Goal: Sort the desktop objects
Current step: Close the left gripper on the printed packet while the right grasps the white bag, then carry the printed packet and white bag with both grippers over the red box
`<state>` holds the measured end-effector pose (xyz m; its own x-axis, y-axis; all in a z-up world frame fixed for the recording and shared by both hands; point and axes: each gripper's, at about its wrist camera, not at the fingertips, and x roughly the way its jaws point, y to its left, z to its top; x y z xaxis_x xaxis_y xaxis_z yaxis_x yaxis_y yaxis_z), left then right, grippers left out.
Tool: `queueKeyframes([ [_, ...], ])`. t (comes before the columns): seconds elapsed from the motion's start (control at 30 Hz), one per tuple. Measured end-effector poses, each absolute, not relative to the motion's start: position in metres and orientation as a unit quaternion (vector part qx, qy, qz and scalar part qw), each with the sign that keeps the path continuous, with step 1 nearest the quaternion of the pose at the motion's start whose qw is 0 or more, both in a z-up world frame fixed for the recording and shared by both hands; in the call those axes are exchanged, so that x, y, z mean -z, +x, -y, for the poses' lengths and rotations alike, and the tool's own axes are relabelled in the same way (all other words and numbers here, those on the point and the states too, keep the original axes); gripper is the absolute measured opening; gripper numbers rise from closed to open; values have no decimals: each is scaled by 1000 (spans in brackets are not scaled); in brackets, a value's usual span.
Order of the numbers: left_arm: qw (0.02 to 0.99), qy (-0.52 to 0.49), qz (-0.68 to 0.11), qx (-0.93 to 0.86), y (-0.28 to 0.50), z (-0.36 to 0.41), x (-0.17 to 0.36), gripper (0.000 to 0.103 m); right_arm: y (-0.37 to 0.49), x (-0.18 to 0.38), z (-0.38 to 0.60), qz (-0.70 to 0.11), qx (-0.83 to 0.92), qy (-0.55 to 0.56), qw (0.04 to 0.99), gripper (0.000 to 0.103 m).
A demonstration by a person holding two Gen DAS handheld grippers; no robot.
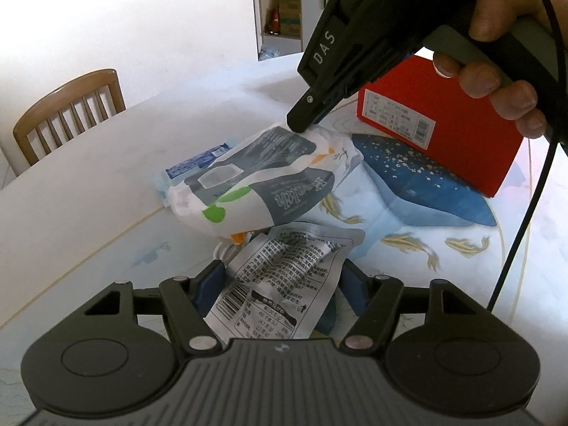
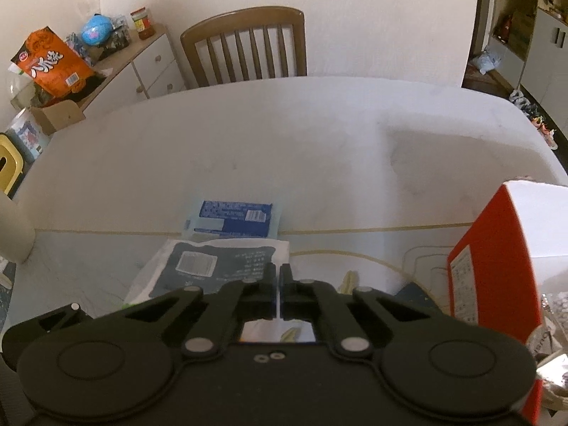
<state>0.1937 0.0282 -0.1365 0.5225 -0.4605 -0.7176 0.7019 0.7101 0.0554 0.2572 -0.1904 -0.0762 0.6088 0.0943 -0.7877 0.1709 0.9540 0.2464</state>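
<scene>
Right gripper [image 1: 301, 124] jaws are pinched fully together on the top edge of the white-and-grey tissue pack [image 1: 262, 181], film caught between the pads. Pack hangs tilted below the tips, far end propped on the blue flat packet [image 1: 198, 163]; near end looks clear of the worktop [image 1: 106, 184], though I can't be sure. An edge grip makes sense: soft bag, no rigid face to clamp, so the film seam is the easy purchase.

Left gripper [image 1: 280, 280] jaws stand roughly half open around the silver printed pouch [image 1: 284, 277], one blue pad on each side of it. Can't tell whether the pads actually press the foil, so grip unconfirmed. Pouch sits straight between the jaws, barcode end toward the camera, upper end tucked under the tissue pack.

Red box [image 1: 440, 124] stands just right of the right jaws, beyond the pouch, open top visible from the right wrist view. My guess is that it's the sorting bin, hence both items being lifted close beside it.

Risk, as I judge it: the thin film could slip or tear under the pack's weight.
</scene>
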Motion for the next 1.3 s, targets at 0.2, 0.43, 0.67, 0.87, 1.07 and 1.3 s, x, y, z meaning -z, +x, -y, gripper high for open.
queueKeyframes([
  [0.2, 858, 163, -352, 338, 186, -31, 127, 69, 244, 65, 198, -429, 33, 150, 890, 0],
  [0.43, 859, 160, -355, 333, 175, -33, 120, 69, 227, 53, 206, -415, 40, 153, 896, 0],
  [0.67, 861, 149, -356, 330, 165, -34, 108, 69, 209, 42, 213, -403, 45, 160, 900, 0],
  [0.87, 863, 147, -356, 327, 153, -35, 101, 69, 196, 30, 219, -394, 42, 161, 904, 0],
  [1.07, 864, 145, -356, 324, 144, -37, 96, 69, 187, 27, 220, -401, 34, 154, 903, 0],
  [1.3, 864, 141, -361, 321, 138, -38, 98, 69, 182, 48, 216, -434, 34, 151, 888, 16],
])
